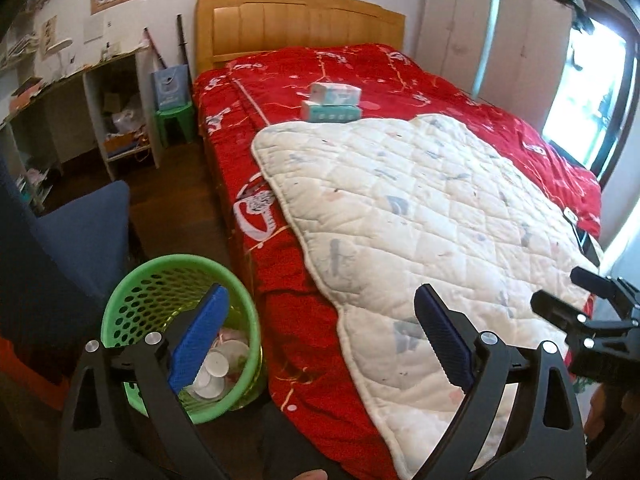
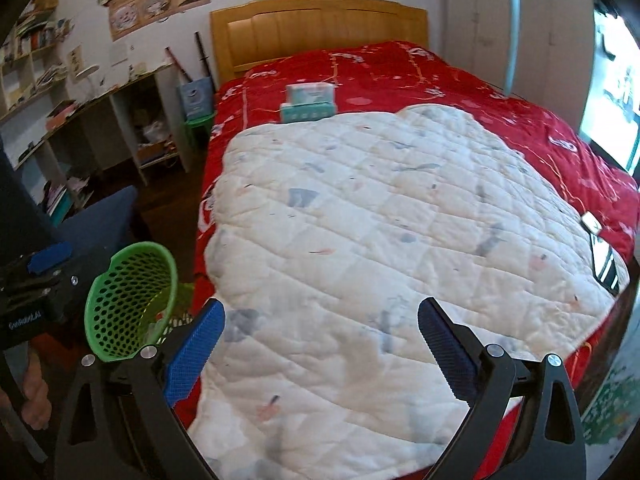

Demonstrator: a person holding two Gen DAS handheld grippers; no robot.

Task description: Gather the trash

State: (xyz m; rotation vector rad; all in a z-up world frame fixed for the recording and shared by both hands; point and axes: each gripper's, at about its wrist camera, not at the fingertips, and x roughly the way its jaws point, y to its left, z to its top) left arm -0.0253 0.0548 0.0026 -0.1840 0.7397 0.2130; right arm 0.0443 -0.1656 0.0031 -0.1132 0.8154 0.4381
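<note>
Both the left gripper [image 1: 320, 332] and right gripper [image 2: 320, 336] hold fingers wide, empty; the light, rigid green basket [image 1: 120, 308] of crushable paper cups [image 1: 214, 364], near left, lifts best by its rim.

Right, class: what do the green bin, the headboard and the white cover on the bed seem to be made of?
Round green mesh bin: moulded plastic, glossy, perforated walls. Tan panelled headboard: likely wood, smooth satin finish. White quilted cover: soft matte fabric, stitched diamonds, probably padded.
</note>
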